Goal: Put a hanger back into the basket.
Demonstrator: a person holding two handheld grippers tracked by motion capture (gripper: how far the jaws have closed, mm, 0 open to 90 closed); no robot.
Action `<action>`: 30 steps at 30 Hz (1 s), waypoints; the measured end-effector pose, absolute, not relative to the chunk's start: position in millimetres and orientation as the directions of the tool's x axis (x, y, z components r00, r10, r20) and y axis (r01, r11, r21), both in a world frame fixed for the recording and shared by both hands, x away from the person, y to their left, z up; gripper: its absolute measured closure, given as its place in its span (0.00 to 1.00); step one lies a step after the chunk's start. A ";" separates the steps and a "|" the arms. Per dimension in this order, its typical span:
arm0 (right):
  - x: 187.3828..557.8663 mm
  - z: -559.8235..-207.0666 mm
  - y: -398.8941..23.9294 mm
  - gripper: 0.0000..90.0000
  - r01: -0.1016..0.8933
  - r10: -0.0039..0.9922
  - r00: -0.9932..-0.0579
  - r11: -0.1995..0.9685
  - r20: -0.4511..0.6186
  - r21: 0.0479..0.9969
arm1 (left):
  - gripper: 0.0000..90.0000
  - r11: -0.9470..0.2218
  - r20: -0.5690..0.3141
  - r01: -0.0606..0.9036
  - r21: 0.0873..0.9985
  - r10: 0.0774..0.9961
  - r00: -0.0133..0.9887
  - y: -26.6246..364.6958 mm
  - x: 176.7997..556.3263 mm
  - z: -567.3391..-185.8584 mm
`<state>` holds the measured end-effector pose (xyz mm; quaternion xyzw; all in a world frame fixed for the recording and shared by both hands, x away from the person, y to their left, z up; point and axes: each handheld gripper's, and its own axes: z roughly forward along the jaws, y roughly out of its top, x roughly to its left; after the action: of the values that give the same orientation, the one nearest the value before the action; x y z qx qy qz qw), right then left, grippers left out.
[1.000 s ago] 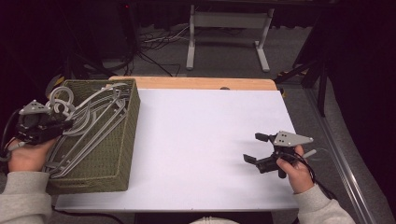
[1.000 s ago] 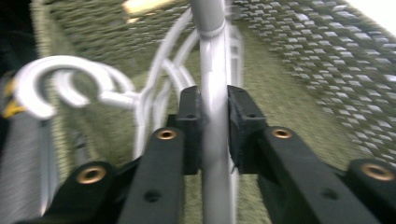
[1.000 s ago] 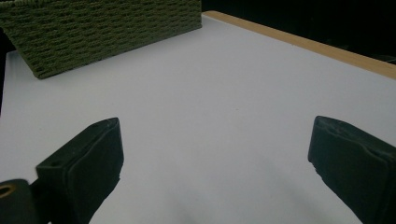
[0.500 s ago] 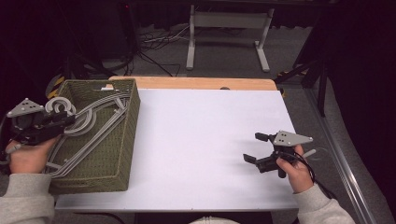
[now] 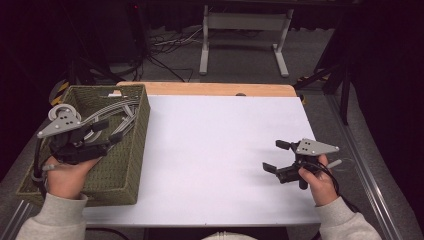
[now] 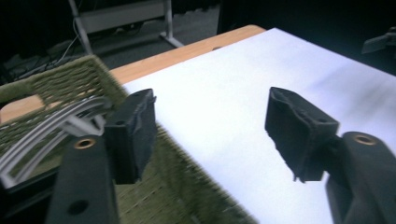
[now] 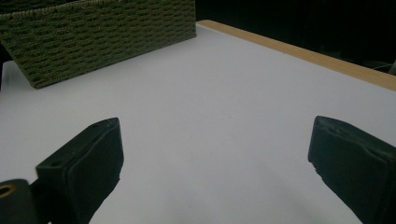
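Green woven basket point(image 5: 127, 165) of grey hangers point(image 5: 117, 112) on my left; my left gripper point(image 5: 107, 132) has just been opening over it, empty; right gripper point(image 5: 276, 156) is spread wide above the white surface point(image 5: 215, 150).

One basket, one bundle of hangers, two grippers on my feeds.

On the worktop point(image 5: 225, 150) I count one green woven basket point(image 5: 127, 165), standing at its left edge. Inside it lies one bundle of grey hangers point(image 5: 117, 112); I make out at least three overlapping arms in the high view, but I can't give an exact number, since they are stacked together. I count two grippers, the left gripper point(image 5: 107, 131) and the right gripper point(image 5: 276, 156), each with two black jaws, so four jaws in all. I see two hands and two grey sleeves.
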<state>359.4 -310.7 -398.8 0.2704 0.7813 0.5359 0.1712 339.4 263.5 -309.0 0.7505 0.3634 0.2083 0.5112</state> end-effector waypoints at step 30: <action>354.5 -401.3 -313.8 0.04 0.226 0.611 -0.791 0.231 0.040 0.946 | 0.26 -0.067 -0.111 0.181 0.981 0.568 0.815 155.1 304.3 -353.7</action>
<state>354.5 -313.8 -401.3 0.2734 0.7651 0.5568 0.1728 304.3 155.1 -353.7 0.7142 0.2622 0.1538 0.6305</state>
